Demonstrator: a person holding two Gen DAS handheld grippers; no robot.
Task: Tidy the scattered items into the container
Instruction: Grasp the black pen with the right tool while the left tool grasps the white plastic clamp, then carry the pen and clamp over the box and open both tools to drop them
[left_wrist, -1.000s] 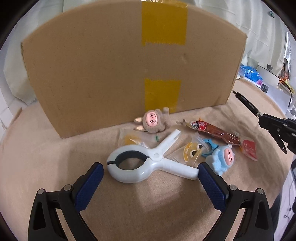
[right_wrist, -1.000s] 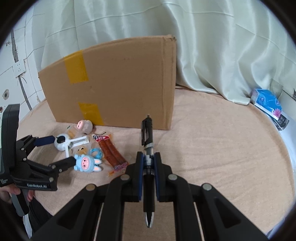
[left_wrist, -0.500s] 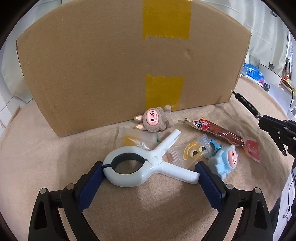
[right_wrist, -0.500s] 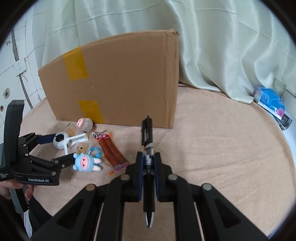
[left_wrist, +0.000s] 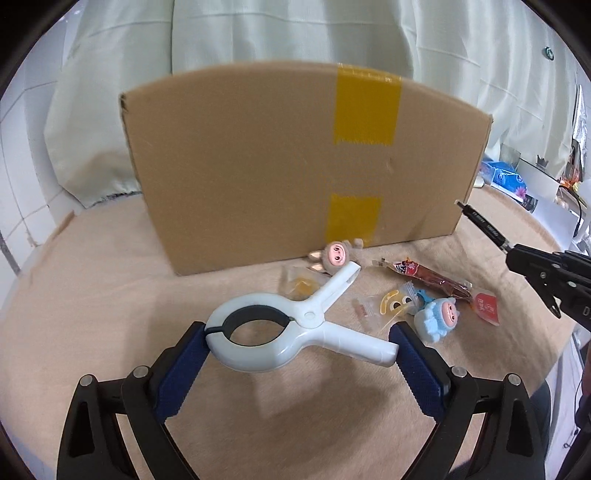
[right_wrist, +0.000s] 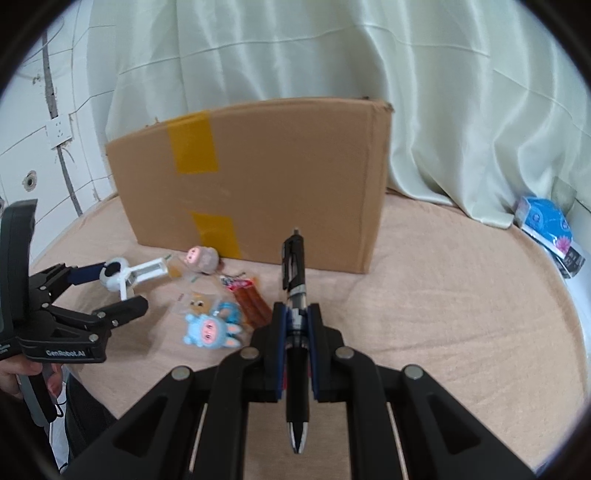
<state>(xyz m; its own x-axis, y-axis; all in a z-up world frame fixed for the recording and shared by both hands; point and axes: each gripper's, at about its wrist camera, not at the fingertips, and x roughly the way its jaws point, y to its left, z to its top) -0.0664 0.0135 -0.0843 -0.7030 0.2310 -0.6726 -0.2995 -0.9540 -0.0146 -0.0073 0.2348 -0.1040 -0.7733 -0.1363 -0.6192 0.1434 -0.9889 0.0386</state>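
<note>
My left gripper is shut on a large white spring clamp, pads pressing its ring end and one handle tip, and holds it just above the tan cloth with its shadow beneath. From the right wrist view, the left gripper carries the clamp left of the pile. My right gripper is shut on a black pen that points at the cardboard box. On the cloth lie a brown plush pig, a blue plush, a sausage packet and small clear bags.
The tall box with yellow tape stands closed-sided toward me; its top is not visible. A pale curtain hangs behind. A blue tissue pack lies at the far right by the table's edge. A person's hand grips the left handle.
The left gripper closed onto the white clamp and lifted it off the cloth, pulling up and back from the box. The right gripper and its pen stayed almost still.
</note>
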